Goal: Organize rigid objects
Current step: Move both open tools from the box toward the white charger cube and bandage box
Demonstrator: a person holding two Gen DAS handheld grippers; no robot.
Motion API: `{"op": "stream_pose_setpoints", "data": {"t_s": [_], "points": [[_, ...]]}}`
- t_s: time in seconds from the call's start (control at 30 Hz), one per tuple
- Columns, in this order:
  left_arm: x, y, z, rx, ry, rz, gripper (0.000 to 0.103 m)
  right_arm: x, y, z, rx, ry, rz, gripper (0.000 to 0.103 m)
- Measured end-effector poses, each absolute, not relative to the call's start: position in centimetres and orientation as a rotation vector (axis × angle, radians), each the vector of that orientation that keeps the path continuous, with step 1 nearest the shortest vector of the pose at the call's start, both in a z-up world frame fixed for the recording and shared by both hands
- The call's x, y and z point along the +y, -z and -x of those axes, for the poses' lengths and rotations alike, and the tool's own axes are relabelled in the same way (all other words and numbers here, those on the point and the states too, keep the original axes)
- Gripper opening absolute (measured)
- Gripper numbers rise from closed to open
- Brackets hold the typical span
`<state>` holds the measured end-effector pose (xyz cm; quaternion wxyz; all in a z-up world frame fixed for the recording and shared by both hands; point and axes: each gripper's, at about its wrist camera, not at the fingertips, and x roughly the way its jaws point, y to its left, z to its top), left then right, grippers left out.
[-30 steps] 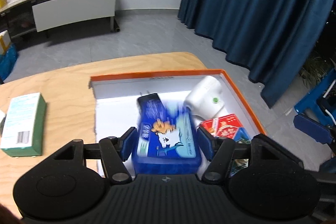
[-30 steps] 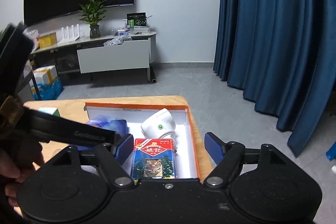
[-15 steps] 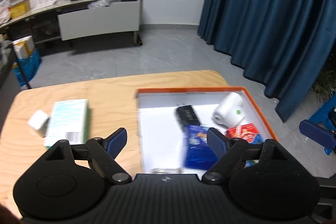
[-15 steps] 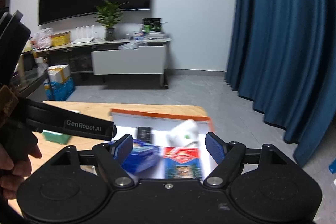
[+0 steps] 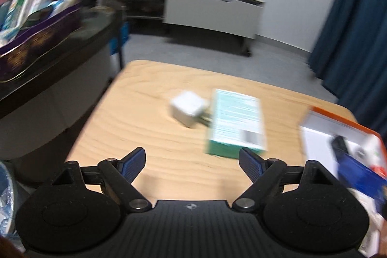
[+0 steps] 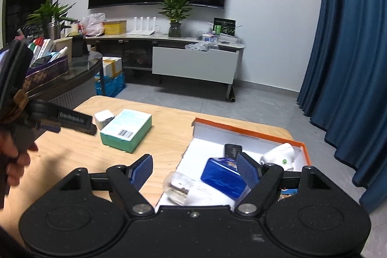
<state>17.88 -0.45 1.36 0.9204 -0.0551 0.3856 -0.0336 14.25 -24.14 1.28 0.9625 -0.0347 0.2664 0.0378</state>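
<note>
Left gripper (image 5: 192,157) is out over the bare tabletop (image 5: 135,117), fingers spread wide with nothing between them. Just ahead of its right finger lies the teal box (image 5: 235,122), flat on the wood, and the white cube (image 5: 187,110) sits beside that box, on its far-left side, ahead of the gap (the view is blurred, so whether they touch I cannot tell). Off past the right finger is the orange tray (image 5: 343,117).

Right gripper (image 6: 194,172) hangs over the tray's near-left corner, fingers wide apart, gripping nothing. Between them, a clear little piece (image 6: 179,186) on the tray floor. The blue box (image 6: 223,175) lies just by the right finger, a black block (image 6: 232,150) beyond it, a white device (image 6: 280,156) further right. A hand (image 6: 14,156) at the left edge carries the other tool.
</note>
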Motion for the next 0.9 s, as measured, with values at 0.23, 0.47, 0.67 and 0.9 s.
{"op": "stream_pose_setpoints", "data": {"t_s": [0.23, 0.47, 0.67, 0.9], "points": [[1.3, 0.3, -23.2, 0.793, 0.09, 0.081, 0.086, -24.2, -0.3, -14.8, 0.563, -0.064, 0.061, 0.09], [-0.1, 1.9, -26.8, 0.76, 0.228, -0.048, 0.088, -24.7, 0.2, -15.6, 0.58, -0.034, 0.051, 0.09], [0.4, 2.8, -28.3, 0.731, 0.273, -0.011, 0.089, -24.1, 0.7, -16.4, 0.593, -0.035, 0.053, 0.09], [1.0, 3.1, -25.3, 0.68, 0.427, -0.026, 0.082, -23.1, 0.9, -16.7, 0.598, -0.053, 0.071, 0.09]]}}
